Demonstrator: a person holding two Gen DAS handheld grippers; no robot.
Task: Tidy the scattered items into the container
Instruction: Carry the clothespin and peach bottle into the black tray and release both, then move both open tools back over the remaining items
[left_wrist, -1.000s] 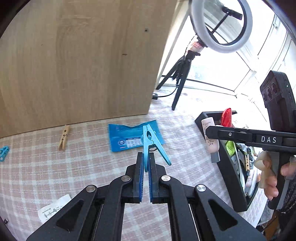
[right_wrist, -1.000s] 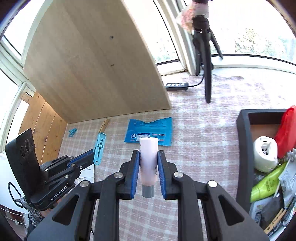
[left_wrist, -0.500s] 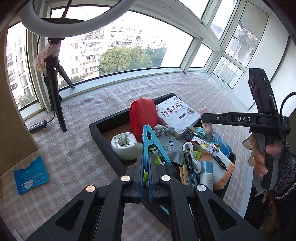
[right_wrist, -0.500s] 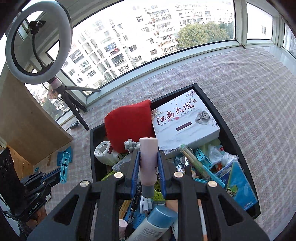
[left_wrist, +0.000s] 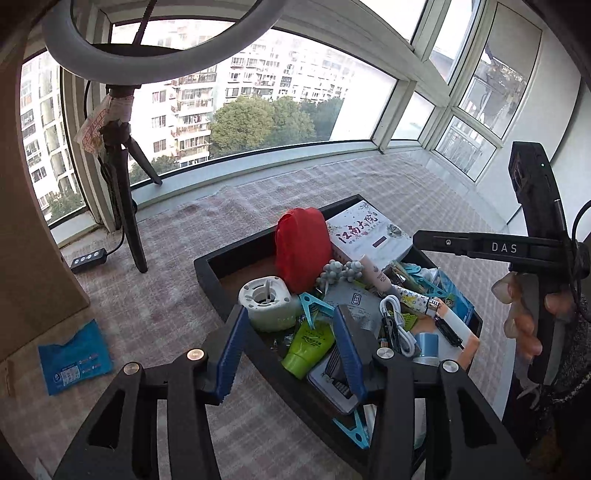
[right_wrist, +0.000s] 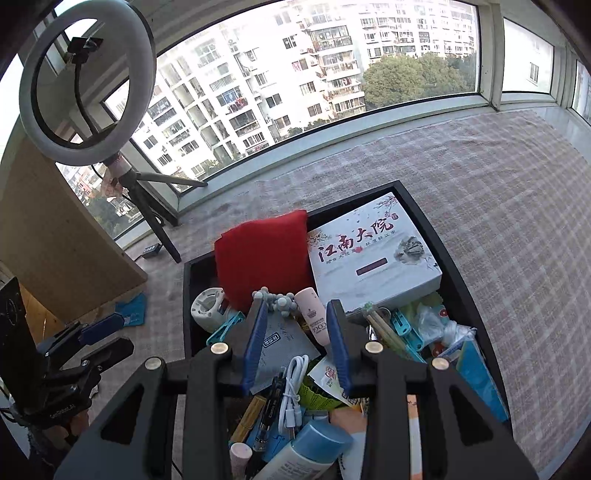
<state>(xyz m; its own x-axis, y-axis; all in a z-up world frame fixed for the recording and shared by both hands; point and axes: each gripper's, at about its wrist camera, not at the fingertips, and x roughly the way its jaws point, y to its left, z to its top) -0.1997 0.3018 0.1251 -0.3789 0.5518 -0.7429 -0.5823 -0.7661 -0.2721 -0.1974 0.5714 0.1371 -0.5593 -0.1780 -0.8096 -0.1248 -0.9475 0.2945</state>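
My left gripper (left_wrist: 290, 350) hangs over the near end of the black tray (left_wrist: 207, 266), its jaws opening and nothing between the blue pads. The blue clothespin (left_wrist: 314, 308) lies loose in the tray just beyond them, beside a white round device. My right gripper (right_wrist: 295, 341) is above the middle of the tray (right_wrist: 450, 258), jaws opening too. The pink tube (right_wrist: 314, 317) rests on the tray's contents below them, touching neither pad. The right gripper (left_wrist: 419, 238) shows side-on from the left, held by a hand. The left gripper (right_wrist: 127, 332) shows at the right view's left edge.
The tray is packed: red cloth (right_wrist: 262, 258), white printed box (right_wrist: 373, 254), green tube (left_wrist: 308, 345), white cable, blue-capped bottle. A blue packet (left_wrist: 74, 356) lies on the checked cloth left of the tray. A ring-light tripod (left_wrist: 125, 206), power strip and wooden board (right_wrist: 62, 236) stand behind.
Both grippers swung from the checked cloth to above the tray. The left one let go of the blue clothespin and the right one let go of the pink tube; both now lie in the tray.
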